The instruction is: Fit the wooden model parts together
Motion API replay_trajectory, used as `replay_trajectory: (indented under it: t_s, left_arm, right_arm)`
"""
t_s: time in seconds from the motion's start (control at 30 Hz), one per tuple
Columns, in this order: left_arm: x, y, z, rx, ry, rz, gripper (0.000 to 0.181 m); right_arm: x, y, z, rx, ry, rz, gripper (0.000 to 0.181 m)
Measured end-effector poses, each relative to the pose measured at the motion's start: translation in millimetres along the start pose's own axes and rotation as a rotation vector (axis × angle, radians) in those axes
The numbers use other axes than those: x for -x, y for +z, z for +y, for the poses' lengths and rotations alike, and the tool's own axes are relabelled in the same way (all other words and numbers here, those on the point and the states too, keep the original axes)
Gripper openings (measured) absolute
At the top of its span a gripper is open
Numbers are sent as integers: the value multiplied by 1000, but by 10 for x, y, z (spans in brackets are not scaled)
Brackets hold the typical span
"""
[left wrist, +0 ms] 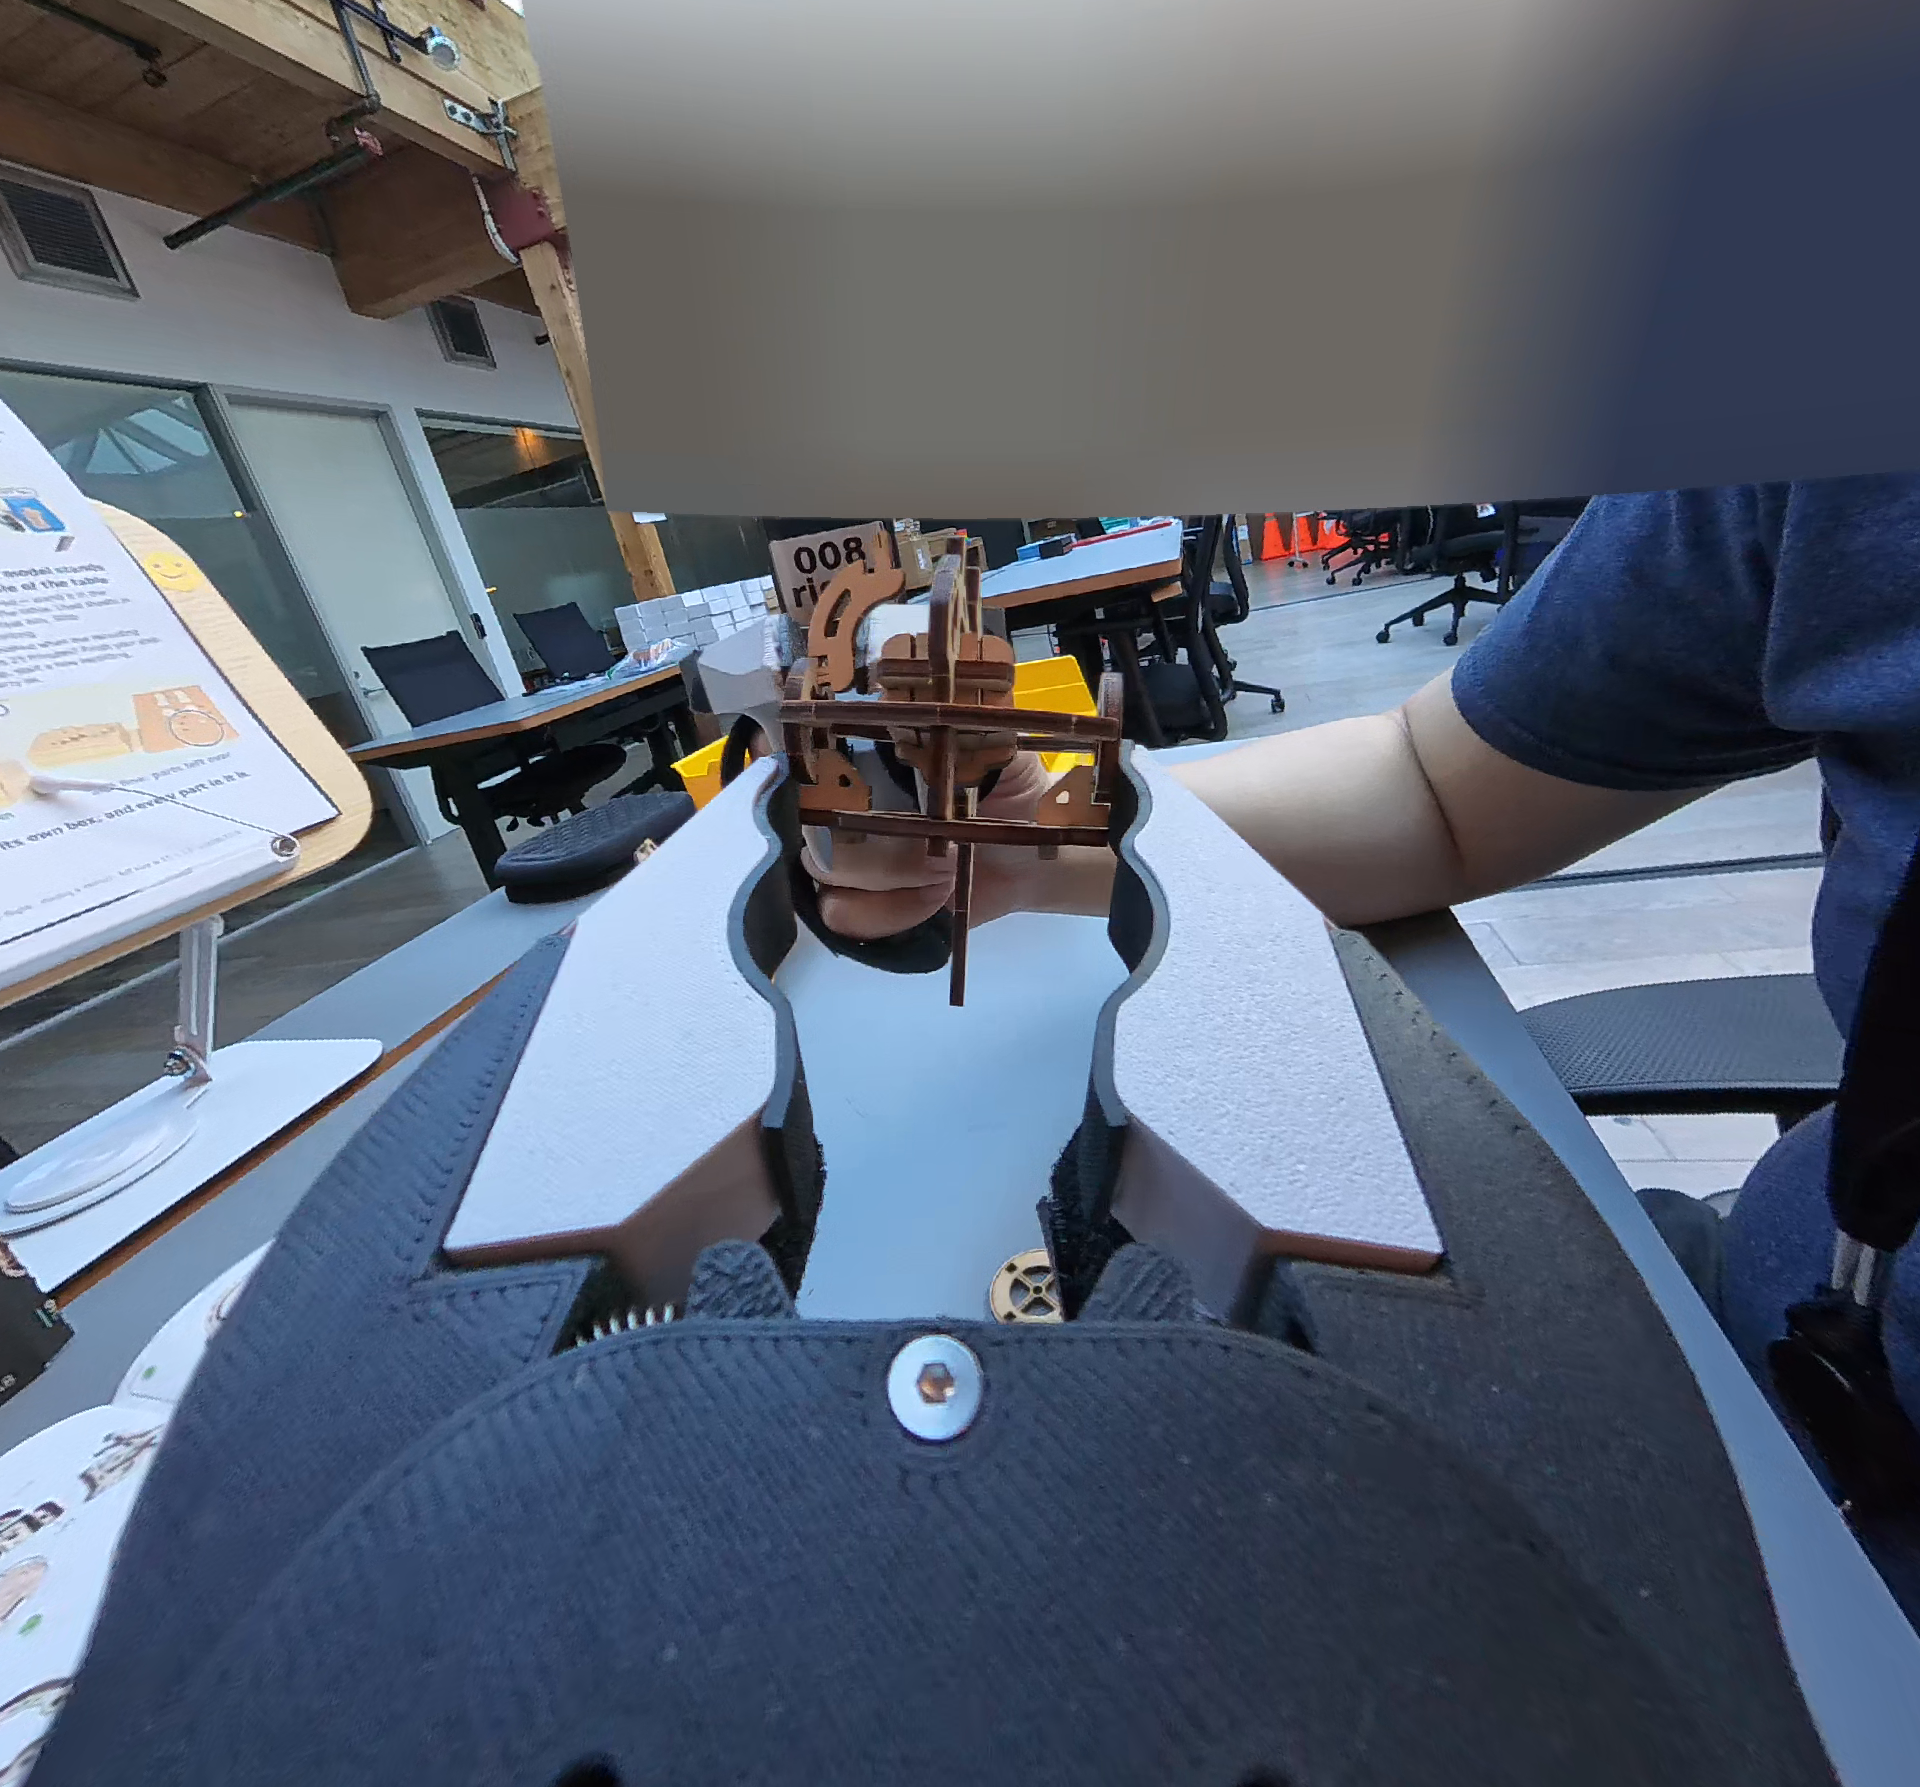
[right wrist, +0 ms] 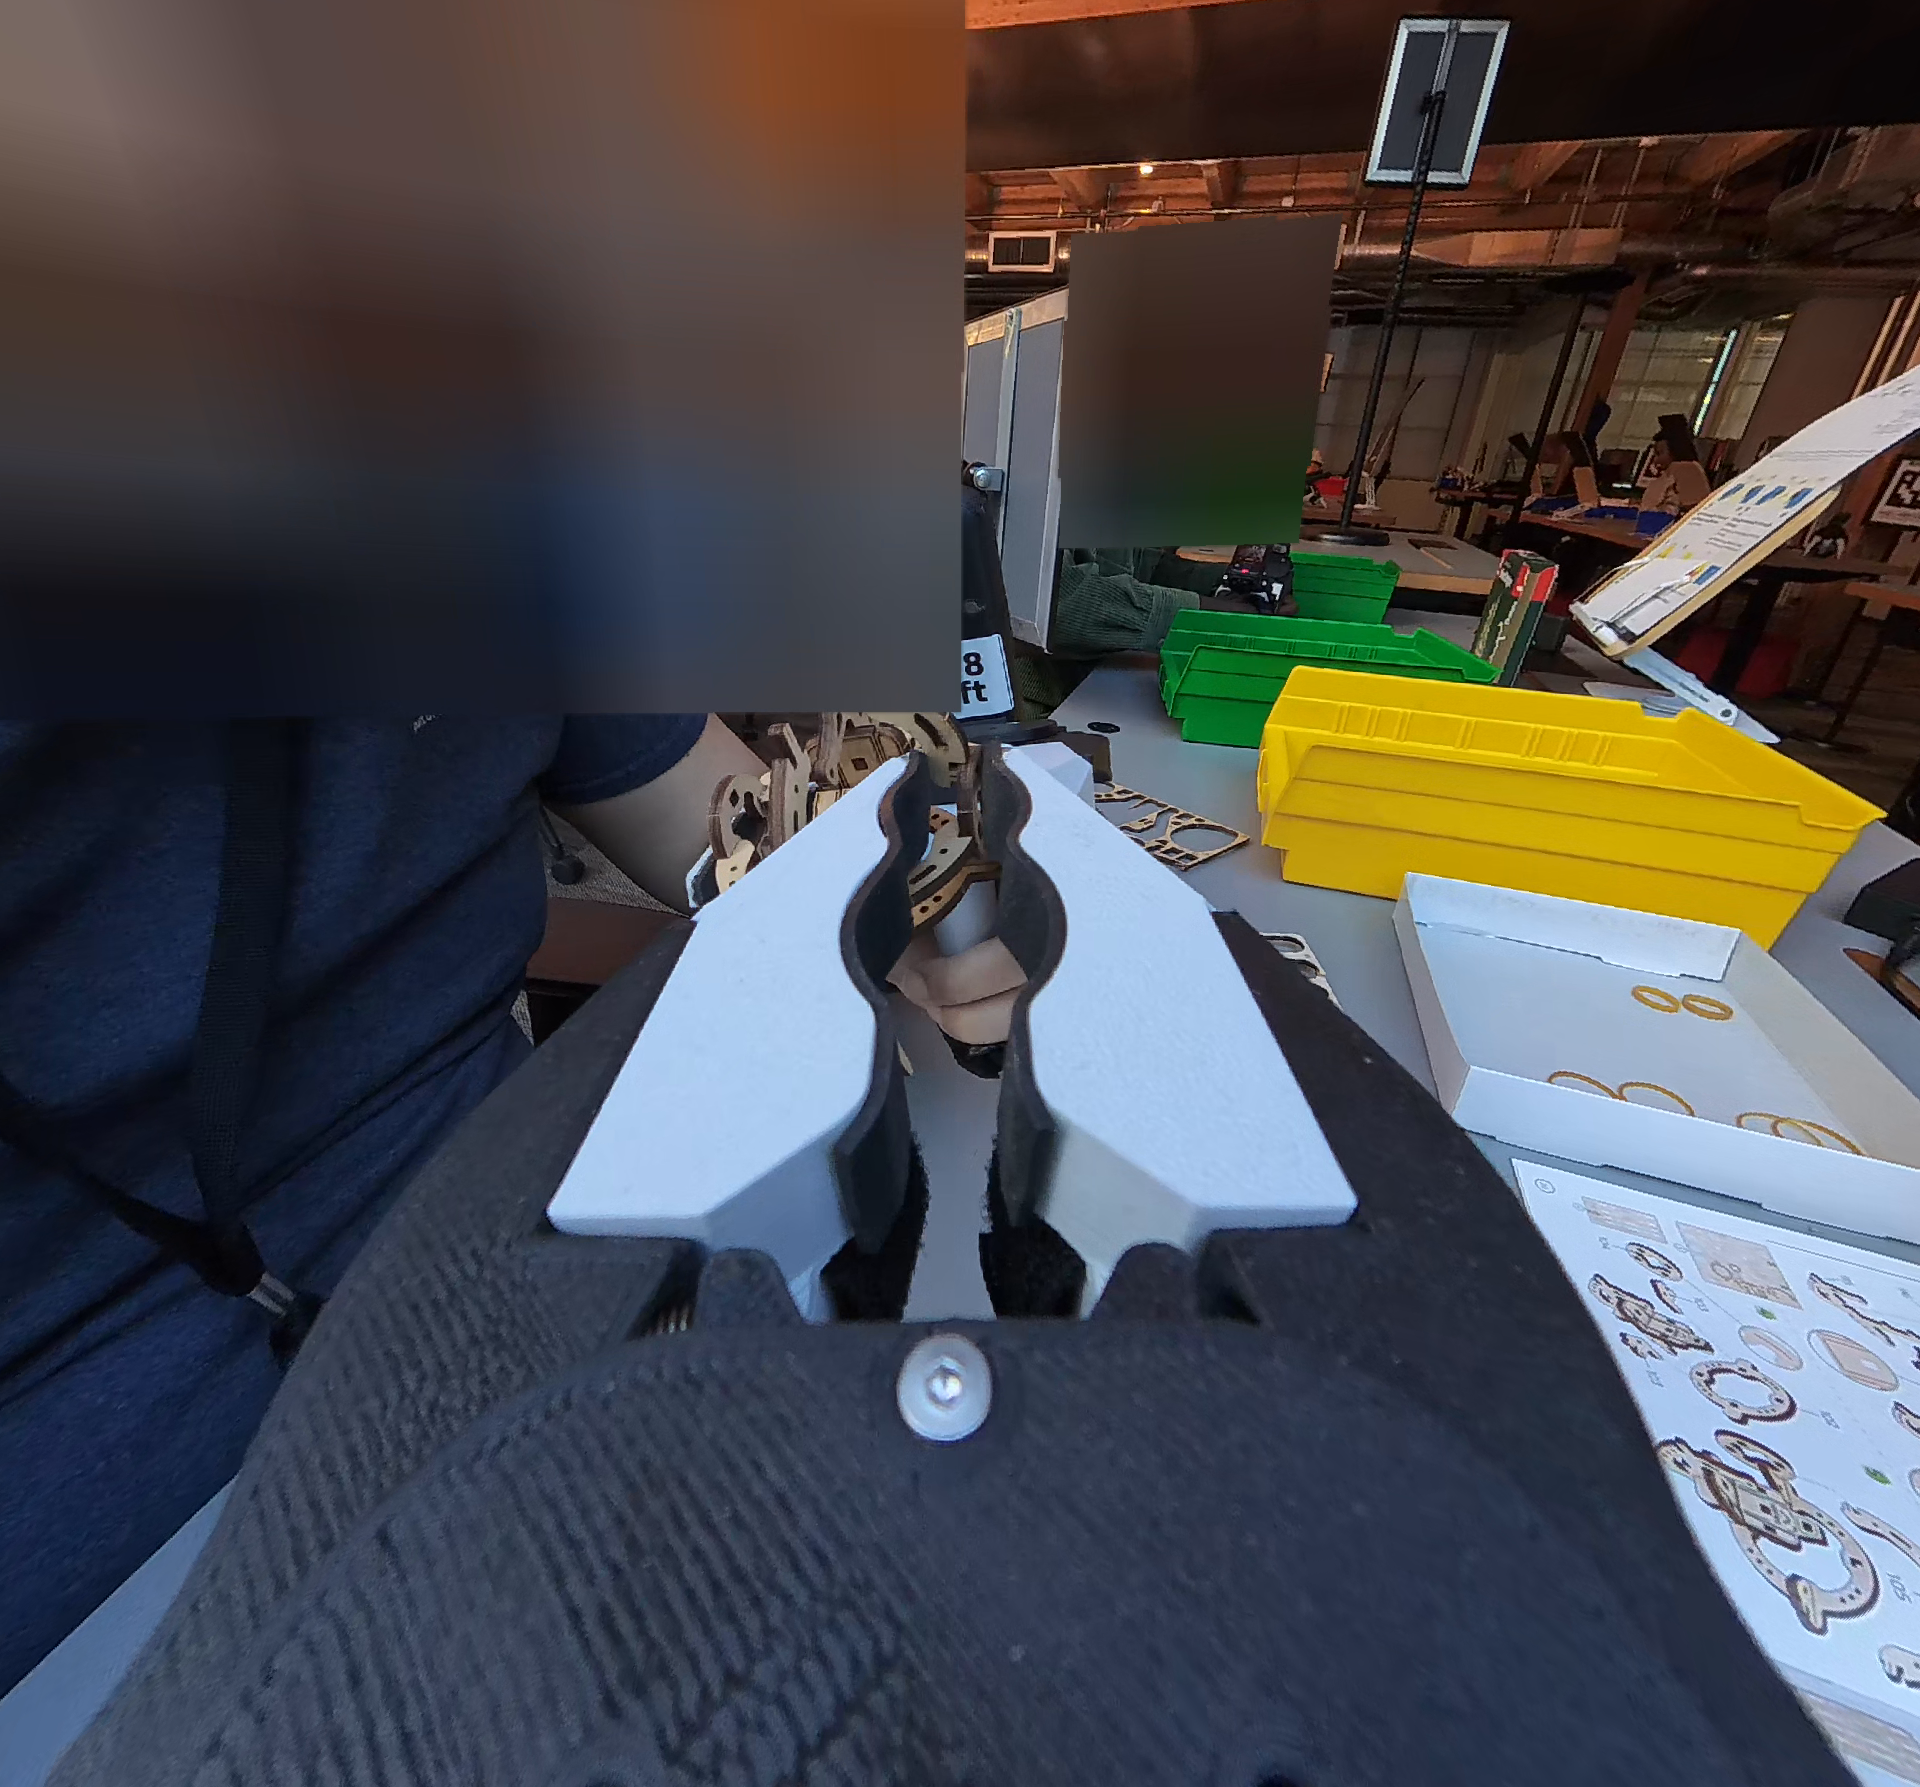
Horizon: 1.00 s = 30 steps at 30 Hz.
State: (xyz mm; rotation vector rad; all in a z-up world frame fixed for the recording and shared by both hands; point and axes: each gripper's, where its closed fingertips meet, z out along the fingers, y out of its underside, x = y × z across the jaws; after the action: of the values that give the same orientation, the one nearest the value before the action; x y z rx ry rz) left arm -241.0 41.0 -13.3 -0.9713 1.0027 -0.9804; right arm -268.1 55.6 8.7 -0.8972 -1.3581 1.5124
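A: What does the right gripper pinch?
B: Can't tell; its fingers hide the part, and the wooden model sits mostly behind them.
A: The instruction sheet?
B: Cut off by the right edge.
A: The gear?
B: Half hidden under the left gripper.

Right tongs up close, jaws nearly together, tips pinching a thin wooden part of the wooden model. Behind the tips sit the pale fingers of the other tongs, with a bare hand showing through the gap below. Taking the yellow bin as our marker on the grey desk: green bins sit just behind it, an emptied wooden cut-out sheet lies to its left, an open white box with wooden rings sits in front, and nearer still lies the printed instruction sheet.
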Motion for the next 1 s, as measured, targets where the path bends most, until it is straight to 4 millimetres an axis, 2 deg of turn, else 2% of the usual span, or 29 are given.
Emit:
replay_trajectory:
  t_s: [0.57, 1.0]
  left_arm:
    - [6, 8, 18, 13, 38, -25, 58]
    - [42, 21, 37, 14, -20, -31, 58]
  right_arm:
    - [-3, -5, 10, 16, -63, 26, 7]
    - [-47, -29, 26, 30, -73, 49, 8]
